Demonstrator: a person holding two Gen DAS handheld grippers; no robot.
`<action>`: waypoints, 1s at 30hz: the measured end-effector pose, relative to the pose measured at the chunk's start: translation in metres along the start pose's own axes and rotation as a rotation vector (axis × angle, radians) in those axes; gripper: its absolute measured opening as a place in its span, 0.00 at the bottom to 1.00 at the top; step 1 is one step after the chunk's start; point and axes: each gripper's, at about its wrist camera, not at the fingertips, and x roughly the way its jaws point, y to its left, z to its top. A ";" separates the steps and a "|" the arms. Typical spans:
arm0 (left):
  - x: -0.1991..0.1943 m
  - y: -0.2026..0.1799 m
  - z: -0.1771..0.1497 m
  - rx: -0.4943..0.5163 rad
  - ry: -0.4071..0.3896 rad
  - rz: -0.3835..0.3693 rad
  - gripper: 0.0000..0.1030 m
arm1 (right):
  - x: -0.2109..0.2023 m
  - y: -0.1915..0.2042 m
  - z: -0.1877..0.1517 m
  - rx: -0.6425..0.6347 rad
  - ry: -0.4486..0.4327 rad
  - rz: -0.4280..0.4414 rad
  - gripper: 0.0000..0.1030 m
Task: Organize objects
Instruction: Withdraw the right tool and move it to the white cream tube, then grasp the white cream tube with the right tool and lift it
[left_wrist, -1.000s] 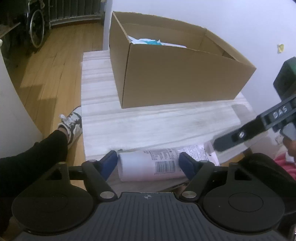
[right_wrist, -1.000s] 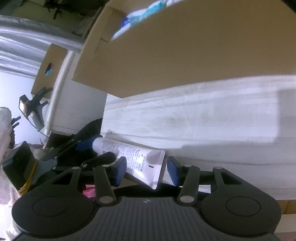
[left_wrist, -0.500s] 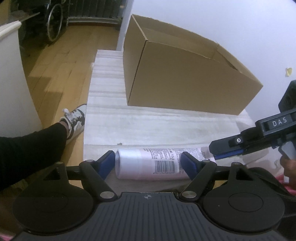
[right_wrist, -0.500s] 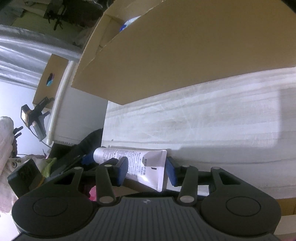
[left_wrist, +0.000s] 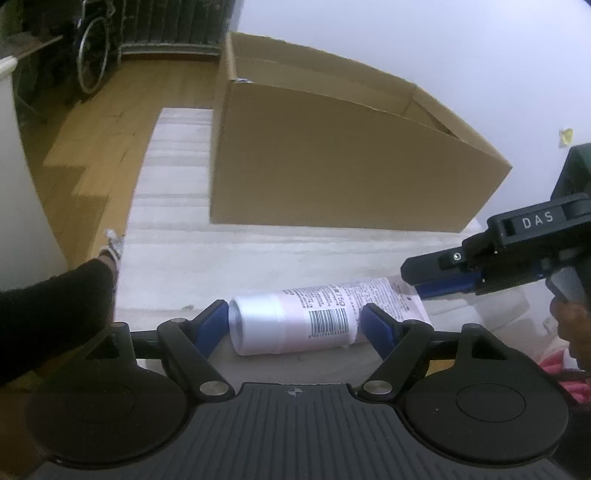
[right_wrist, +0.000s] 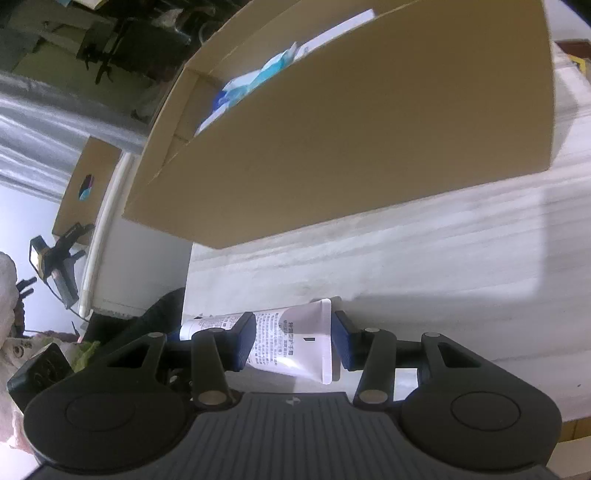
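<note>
Together, both hand-held grippers straddle a white tube (left_wrist: 317, 317) near the tabletop's (left_wrist: 258, 254) front edge; left hand-held gripper (left_wrist: 293, 325) wide, right hand-held gripper (right_wrist: 293, 341) narrower around the crimped end, firm grip unclear. Next, likely, lifting it into the cardboard box (left_wrist: 343, 170).

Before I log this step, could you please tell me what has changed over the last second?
The left gripper has shifted slightly, so its view no longer looks into the cardboard box. Nothing was taken hold of or let go. The tube still lies on the table, cap end by the open left jaws, crimped end between the fingers of the right gripper, whose gap is unchanged.
</note>
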 end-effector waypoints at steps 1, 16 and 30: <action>0.002 -0.002 0.001 0.005 -0.001 -0.003 0.76 | -0.001 -0.001 0.001 -0.002 -0.008 -0.005 0.48; -0.012 -0.013 0.020 0.194 0.029 -0.038 0.73 | -0.006 -0.022 0.003 0.059 -0.053 0.048 0.47; 0.030 -0.072 0.046 0.850 0.365 -0.099 0.50 | -0.006 -0.027 0.004 0.054 -0.065 0.076 0.47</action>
